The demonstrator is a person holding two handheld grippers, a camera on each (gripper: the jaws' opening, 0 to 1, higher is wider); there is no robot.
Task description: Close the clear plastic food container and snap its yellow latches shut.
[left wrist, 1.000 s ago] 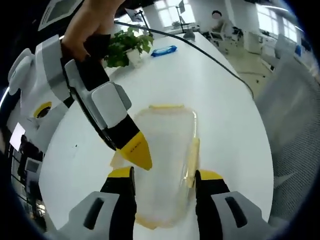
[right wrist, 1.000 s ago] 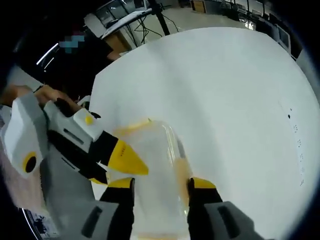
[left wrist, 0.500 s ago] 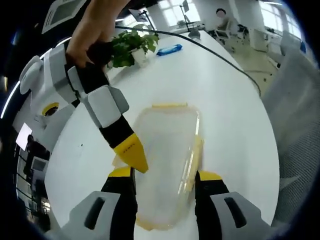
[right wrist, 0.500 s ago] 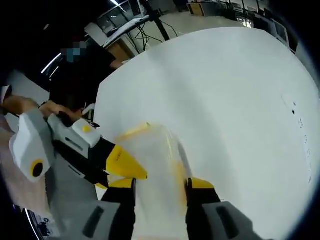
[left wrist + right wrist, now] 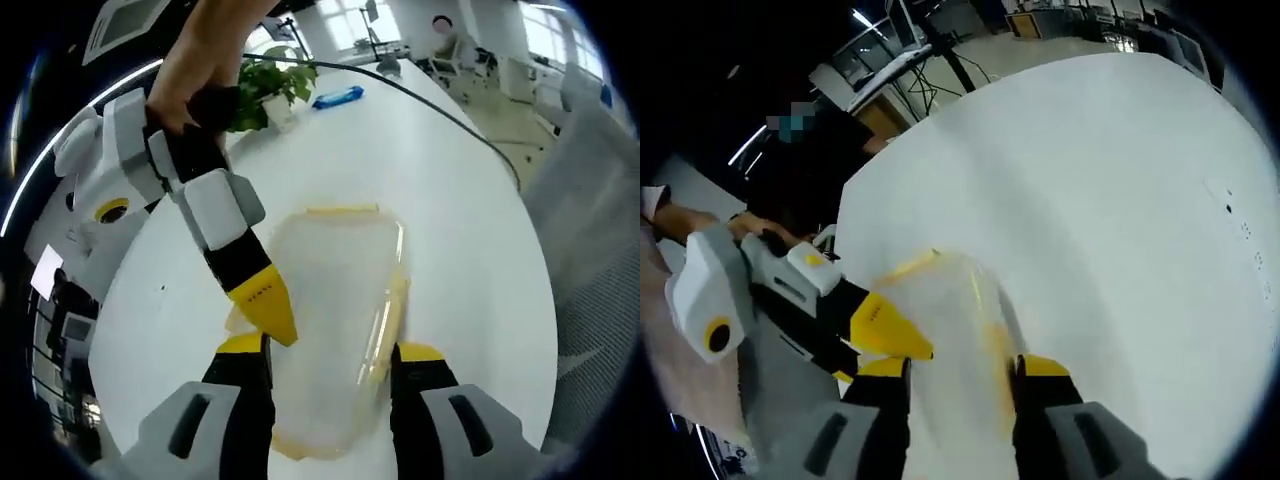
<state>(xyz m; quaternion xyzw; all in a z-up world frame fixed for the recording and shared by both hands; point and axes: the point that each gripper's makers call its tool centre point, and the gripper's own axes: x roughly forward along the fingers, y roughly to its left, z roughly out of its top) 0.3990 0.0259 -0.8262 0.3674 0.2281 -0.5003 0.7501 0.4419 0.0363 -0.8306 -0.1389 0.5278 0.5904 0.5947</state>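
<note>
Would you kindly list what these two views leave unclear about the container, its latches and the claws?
- Left gripper view: the container near end and latch there lie behind this claw; latched or not is unclear.
- Left gripper view: the other claw tip covers the container's left edge, so contact there is unclear.
- Right gripper view: the container is motion-blurred; its yellow latches are smears.
- Both views: whether the lid is fully seated is unclear through clear plastic.
</note>
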